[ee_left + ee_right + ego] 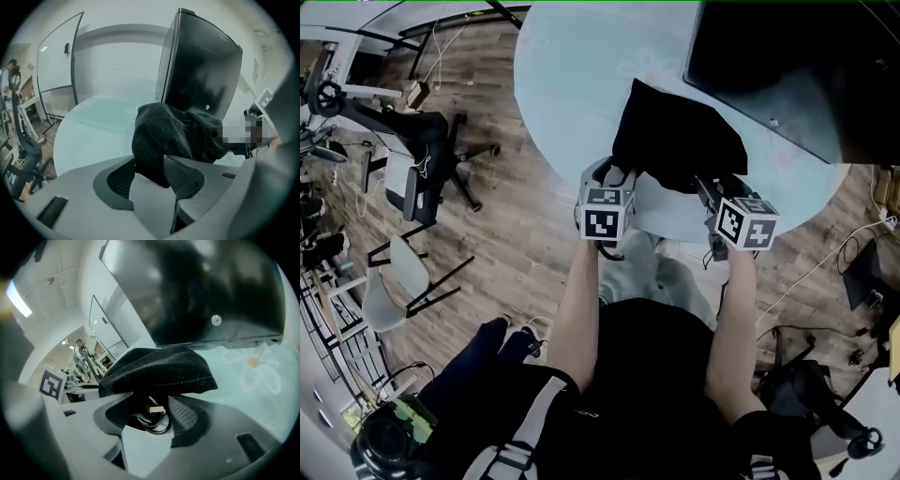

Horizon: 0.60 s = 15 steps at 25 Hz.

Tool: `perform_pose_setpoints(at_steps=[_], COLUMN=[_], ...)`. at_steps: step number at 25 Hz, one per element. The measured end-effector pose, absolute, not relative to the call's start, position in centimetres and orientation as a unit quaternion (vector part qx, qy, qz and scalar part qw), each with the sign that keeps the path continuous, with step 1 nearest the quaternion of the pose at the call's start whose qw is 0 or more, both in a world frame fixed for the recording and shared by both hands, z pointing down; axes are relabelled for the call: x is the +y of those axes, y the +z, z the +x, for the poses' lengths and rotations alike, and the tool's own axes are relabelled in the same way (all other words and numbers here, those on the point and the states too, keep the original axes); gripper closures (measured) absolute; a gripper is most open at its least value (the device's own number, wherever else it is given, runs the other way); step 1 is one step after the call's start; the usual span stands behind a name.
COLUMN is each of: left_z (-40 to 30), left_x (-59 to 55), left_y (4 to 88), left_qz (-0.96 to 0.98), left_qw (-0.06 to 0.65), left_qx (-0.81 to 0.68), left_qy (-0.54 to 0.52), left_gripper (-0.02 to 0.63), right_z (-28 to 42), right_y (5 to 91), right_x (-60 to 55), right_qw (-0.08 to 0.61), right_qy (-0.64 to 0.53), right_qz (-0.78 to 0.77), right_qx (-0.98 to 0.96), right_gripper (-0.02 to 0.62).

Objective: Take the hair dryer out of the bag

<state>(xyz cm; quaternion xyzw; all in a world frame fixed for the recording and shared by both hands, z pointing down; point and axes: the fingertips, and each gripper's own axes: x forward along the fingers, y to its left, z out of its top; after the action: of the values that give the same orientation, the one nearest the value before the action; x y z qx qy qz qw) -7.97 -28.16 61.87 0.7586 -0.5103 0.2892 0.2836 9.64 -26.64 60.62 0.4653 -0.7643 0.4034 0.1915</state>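
1. A black fabric bag point(675, 141) lies slumped on a round pale blue table point(567, 75), in front of a large dark screen point(778, 66) standing on the same table.
2. The left gripper point(150, 166) meets the near left edge of the bag. Its jaws stand fairly wide, and a hanging fold of the fabric fills the gap between them, touching both pads.
3. The right gripper point(150, 404) sits at the near right edge of the bag, pointing downward at a slant. Its jaws are spread wide and hold nothing tight. The bag's hem drapes just over their tips.
4. Between the right jaws, under that hem, lies a coiled black cord point(152, 420) bound by a small white clip point(157, 409). It does not appear pressed by either pad.
5. The hair dryer's body is hidden under the bag's fabric, and only the cord shows at the opening.
6. The head view shows both forearms reaching from the table's near rim, with a black office chair point(427, 150) on the wooden floor point(525, 244) to the left.
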Motion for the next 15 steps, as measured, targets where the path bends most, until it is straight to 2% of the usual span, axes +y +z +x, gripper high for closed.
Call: perform_pose_setpoints(at_steps=[5,6,9,12,15], left_z=[-7.7,-7.6,-7.3,-6.8,-6.8], left_x=[-28.3,-28.4,-28.6,-28.8,-28.9], left_y=[62.0,62.1,62.2,62.1,62.1], left_qz=[0.764,0.765,0.767,0.769,0.769], left_qw=[0.27,0.266,0.253,0.229,0.218], left_qx=[-0.501,-0.501,-0.503,-0.502,-0.503], left_qy=[0.302,0.304,0.308,0.322,0.33], left_gripper=[0.459,0.465,0.497,0.547,0.561], right_z=[9.4,9.3,9.0,9.4,9.3], right_y=[60.4,60.2,59.8,59.4,59.2], right_x=[-26.7,-26.7,-26.6,-26.5,-26.5], right_qw=[0.226,0.234,0.256,0.245,0.246], right_qy=[0.384,0.373,0.352,0.361,0.364], right_qz=[0.445,0.443,0.434,0.435,0.435], right_qx=[-0.777,-0.781,-0.789,-0.787,-0.786], right_gripper=[0.371,0.404,0.429,0.456,0.465])
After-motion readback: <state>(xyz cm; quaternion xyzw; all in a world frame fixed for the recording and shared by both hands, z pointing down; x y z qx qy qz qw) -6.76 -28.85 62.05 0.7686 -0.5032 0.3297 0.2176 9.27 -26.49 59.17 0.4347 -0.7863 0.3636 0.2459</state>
